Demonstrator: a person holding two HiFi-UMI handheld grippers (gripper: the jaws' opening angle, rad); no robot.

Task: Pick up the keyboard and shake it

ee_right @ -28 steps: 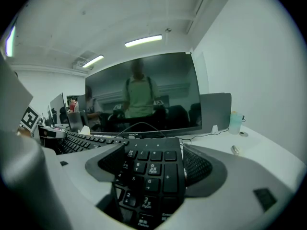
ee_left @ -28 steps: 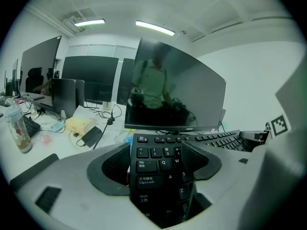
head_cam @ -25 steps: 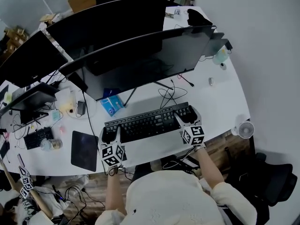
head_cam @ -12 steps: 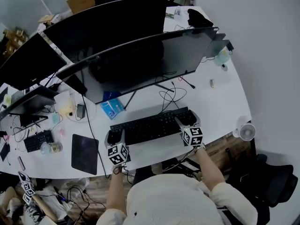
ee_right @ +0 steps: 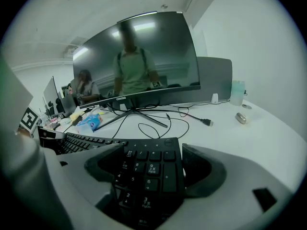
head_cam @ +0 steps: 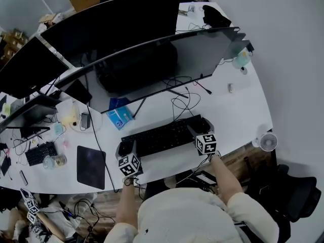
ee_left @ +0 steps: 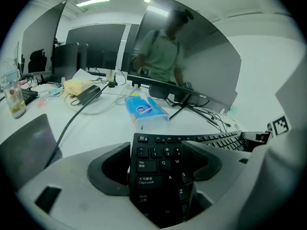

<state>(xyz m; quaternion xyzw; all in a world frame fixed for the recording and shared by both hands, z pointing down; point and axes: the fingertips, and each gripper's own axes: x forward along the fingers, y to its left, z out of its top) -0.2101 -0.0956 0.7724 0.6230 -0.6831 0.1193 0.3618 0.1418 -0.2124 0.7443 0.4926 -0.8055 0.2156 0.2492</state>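
While each of its ends sits clamped in a gripper, the keyboard [head_cam: 163, 136] lies across the near part of the desk [head_cam: 238, 110], just in front of the person. The frames do not settle whether it is touching the desktop or raised off it.

The left gripper [head_cam: 125, 147] has its jaws closed narrow on the keyboard's left end. In the left gripper view one jaw presses on the keys beside Tab and Caps Lock, and the other lies under the board. The right gripper [head_cam: 200, 127] grips the right end the same way, with the number pad between its jaws. Each gripper's marker cube faces up toward the head camera.

Behind the keyboard, loose cables [head_cam: 182, 103] curl on the desk, running to the stand of a wide curved monitor [head_cam: 152, 67]. A blue tissue pack [head_cam: 120, 117] lies near the stand's foot, to the left of the cables. Further left, a dark pad [head_cam: 91, 164] lies flat near the desk's front edge, well apart from the keyboard. Beyond it are a second, smaller keyboard [head_cam: 40, 150] and a bottle [head_cam: 54, 159] on its side.

To the right, a small fan [head_cam: 267, 142] stands at the desk's corner. A small metal piece [head_cam: 229, 88] and a pale cup [head_cam: 241, 59] sit further back along that side.
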